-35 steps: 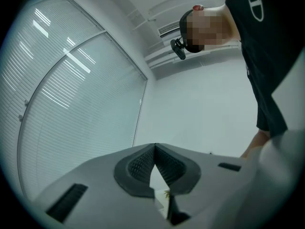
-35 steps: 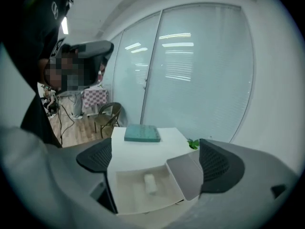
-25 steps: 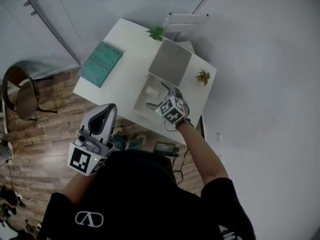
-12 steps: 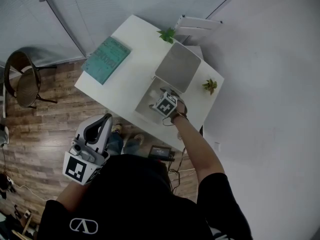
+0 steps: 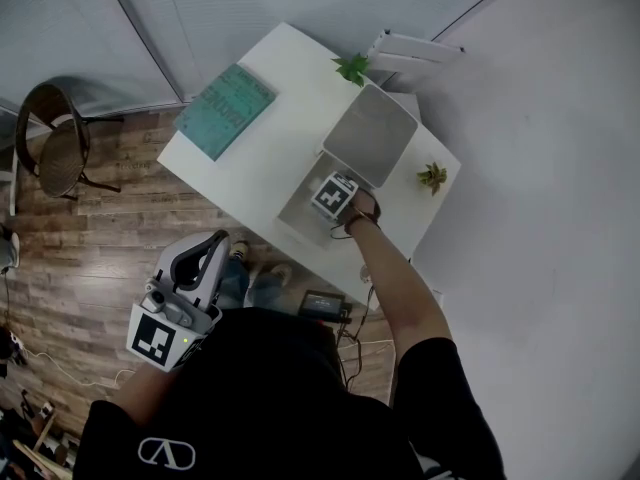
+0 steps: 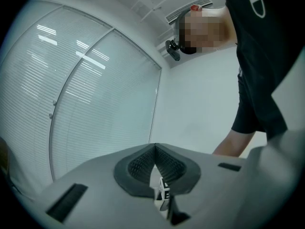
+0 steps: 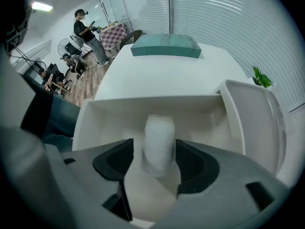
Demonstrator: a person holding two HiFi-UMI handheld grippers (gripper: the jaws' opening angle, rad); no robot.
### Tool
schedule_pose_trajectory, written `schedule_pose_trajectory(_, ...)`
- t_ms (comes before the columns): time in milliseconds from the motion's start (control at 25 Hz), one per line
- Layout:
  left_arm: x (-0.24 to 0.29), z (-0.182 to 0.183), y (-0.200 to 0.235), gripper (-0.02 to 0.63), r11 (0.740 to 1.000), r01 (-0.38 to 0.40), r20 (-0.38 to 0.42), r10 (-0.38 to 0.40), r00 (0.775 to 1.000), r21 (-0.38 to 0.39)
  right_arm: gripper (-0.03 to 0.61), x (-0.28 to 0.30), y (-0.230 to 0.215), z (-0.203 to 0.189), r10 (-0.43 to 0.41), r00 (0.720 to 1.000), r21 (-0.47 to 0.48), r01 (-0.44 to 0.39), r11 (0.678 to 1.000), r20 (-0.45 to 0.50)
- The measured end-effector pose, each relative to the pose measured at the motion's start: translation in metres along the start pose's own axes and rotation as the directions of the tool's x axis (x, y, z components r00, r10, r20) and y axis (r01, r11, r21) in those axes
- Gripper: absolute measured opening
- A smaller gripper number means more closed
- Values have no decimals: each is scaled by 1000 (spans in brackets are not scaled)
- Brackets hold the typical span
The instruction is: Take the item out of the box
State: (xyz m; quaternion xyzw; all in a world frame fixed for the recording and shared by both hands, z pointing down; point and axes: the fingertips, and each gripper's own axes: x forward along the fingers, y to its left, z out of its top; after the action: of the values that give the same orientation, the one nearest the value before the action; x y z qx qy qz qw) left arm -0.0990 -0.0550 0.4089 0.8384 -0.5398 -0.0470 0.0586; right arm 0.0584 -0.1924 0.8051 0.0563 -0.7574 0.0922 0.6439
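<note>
Right gripper [image 5: 322, 206] [image 7: 155, 159] is down inside the open white box [image 5: 296, 216] [image 7: 95, 114] at the table [image 5: 262, 163] edge nearest the person. Its jaws are closing round a white fuzzy roll [image 7: 158, 137], which stands upright on the box floor btwn the pads. 1 pad looks abt touching it, w/ a sliver of gap at the other. The box lid [image 5: 372, 133] is flipped back, lying flat beside the box. Left gripper [image 5: 213, 243] [image 6: 155, 149] hangs low by the person's side, well off the table, tips together w/ nothing btwn them. Also on the table: a teal book [image 5: 225, 110] at the far end and 2 small plants [image 5: 352, 67], 1 each side of the lid.
</note>
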Motion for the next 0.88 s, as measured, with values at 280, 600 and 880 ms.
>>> schedule_pose_trajectory(280, -5, -10, -3, 5, 1000, 2, -32, -2, 999, -8, 190, 6, -4, -3, -6, 999, 5, 6, 1000, -39)
schedule_pose_trajectory(600, -4, -11, -2, 5, 1000, 14, -41, -15, 999, -8, 179, -2, -5, -1, -35, 999, 1, 35, 999, -31)
schedule_pose_trajectory(880, 13, 6, -10, 5, 998, 65, 12, -64, 998, -10, 181, -60, -4, 15, -131, 985, 0, 132, 991, 108)
